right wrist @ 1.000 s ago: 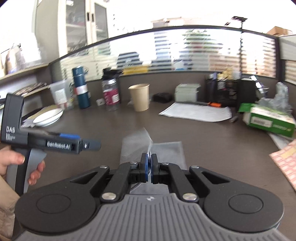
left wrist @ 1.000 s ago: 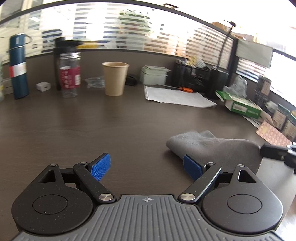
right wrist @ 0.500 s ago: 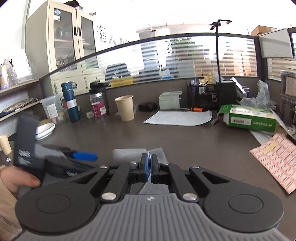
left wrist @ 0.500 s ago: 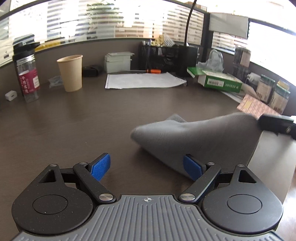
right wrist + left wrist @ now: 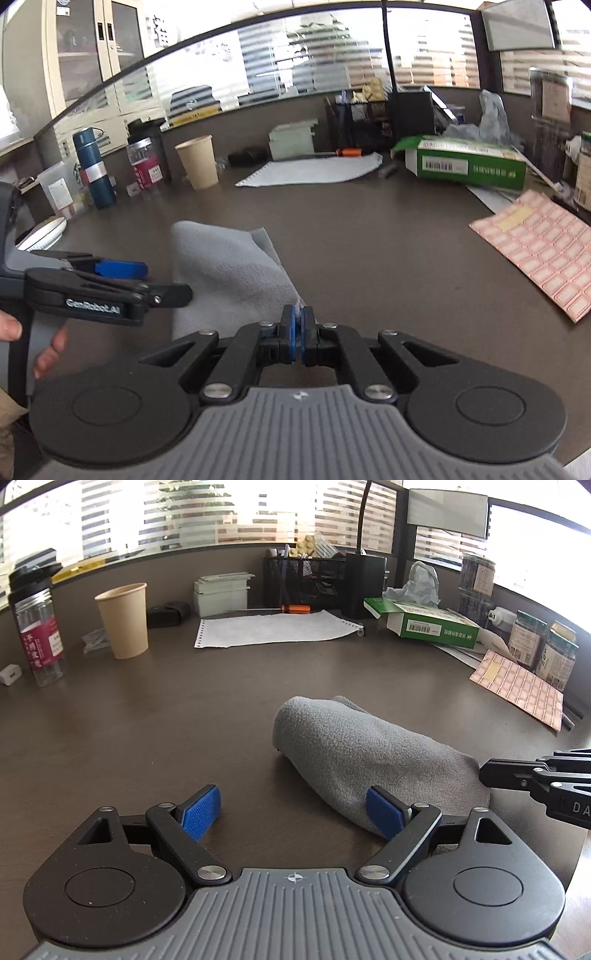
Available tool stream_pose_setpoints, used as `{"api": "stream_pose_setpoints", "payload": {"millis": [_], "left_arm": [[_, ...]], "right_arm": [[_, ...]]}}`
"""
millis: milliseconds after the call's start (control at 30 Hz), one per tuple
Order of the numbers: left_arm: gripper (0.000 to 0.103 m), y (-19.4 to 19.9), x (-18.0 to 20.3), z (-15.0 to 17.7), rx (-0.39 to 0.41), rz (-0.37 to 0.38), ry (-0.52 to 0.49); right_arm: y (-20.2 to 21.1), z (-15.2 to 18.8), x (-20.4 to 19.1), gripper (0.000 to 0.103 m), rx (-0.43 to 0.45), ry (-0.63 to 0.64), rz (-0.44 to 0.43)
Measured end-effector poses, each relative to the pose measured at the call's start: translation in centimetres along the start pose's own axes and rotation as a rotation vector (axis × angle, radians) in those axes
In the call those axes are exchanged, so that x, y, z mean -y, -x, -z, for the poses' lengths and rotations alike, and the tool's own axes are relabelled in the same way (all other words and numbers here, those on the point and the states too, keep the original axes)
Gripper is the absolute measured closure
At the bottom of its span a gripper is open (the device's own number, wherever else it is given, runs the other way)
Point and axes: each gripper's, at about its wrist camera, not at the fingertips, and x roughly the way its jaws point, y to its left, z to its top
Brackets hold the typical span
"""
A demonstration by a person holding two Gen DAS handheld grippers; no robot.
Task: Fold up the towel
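Observation:
A grey fleece towel lies doubled over on the dark desk, its rounded fold facing away. My left gripper stands wide open just in front of it, its right blue pad beside the towel's near edge, nothing pinched. In the right wrist view the towel runs up to my right gripper, which is shut on a corner of it. The left gripper shows there at the left, held by a hand. The right gripper's tip enters the left wrist view at the right.
At the back stand a paper cup, a clear bottle with a red label, a white sheet, a green box and a black mesh organiser. A pink gridded sheet and jars sit right.
The right gripper has brought the towel corner down and nearer, and the raised cloth has settled into a low fold on the desk. The left gripper swung right toward the towel, still open.

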Motion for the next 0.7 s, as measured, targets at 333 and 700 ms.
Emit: {"api": "stream_pose_setpoints", "payload": {"millis": [333,700], "left_arm": [[0.007,0.5,-1.6,0.5,-0.008,-0.021,-0.008],[0.007,2.6,-2.5,-0.1,0.072,0.007,-0.032]], "right_arm": [[1.0,1.0,-1.9,0.098,-0.032,0.005,-0.052],[3.4,-1.5,-2.0,0.091,0.061,0.026,-0.052]]}}
